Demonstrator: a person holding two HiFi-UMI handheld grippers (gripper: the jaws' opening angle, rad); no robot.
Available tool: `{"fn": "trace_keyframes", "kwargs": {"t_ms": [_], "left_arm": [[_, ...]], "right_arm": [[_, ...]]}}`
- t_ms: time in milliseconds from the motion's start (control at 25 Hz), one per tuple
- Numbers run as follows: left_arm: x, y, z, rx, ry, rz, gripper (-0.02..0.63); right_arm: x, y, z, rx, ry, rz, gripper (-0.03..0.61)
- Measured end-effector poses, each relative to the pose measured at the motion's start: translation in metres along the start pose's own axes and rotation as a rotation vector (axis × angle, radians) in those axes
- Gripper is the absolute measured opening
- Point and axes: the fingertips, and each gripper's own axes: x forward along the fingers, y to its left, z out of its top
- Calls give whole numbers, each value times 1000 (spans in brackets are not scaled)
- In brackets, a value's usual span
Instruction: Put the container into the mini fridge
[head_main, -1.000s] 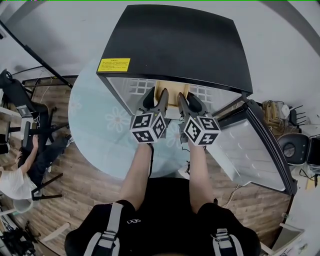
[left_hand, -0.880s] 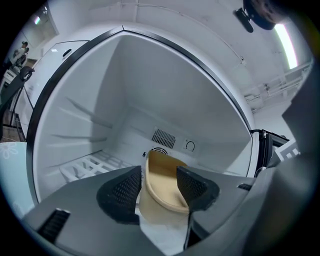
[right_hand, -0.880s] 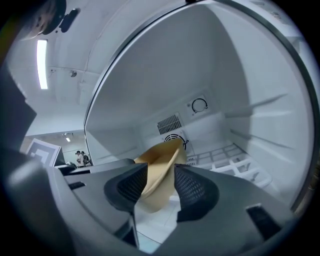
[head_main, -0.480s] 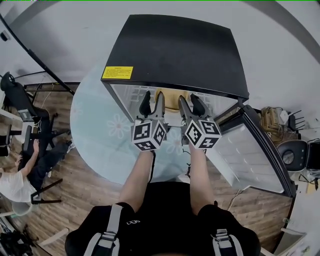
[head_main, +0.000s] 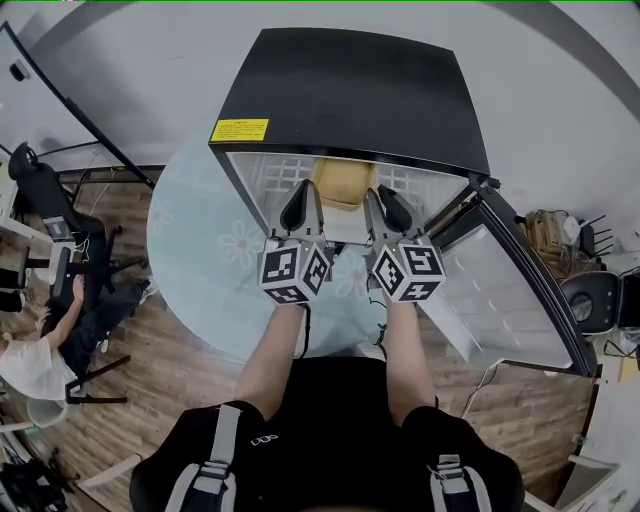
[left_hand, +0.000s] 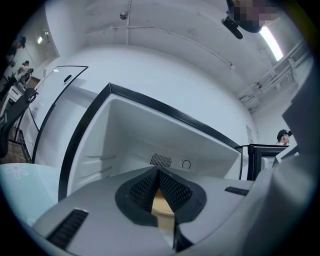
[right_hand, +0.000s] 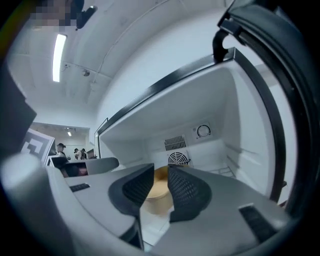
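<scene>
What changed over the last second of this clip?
The left gripper and right gripper let go of the container and drew back; it sits inside the mini fridge. Left jaws have just closed shut, right jaws have been closing, still apart; nothing between either. Fridge and open door stayed put.

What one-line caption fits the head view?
Left gripper and right gripper face the tan container inside the open mini fridge.

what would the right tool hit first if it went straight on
Probably the container inside the fridge, seen straight ahead through the right tool. Its jaws have just been closing partway and hold nothing. Depth is unclear.
</scene>
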Motion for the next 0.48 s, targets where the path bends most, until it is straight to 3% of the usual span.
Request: {"fn": "trace_keyframes", "kwargs": {"t_ms": [160, 360, 480], "left_arm": [[-12, -9, -7, 22, 59, -25, 3], [-24, -21, -15, 2, 97, -53, 3], [-30, -40, -21, 16, 114, -109, 3]], "right_arm": [[-18, 2, -14, -1, 14, -19, 11], [-34, 14, -15, -24, 19, 19, 3], [-49, 15, -13, -41, 4, -3, 2]]}}
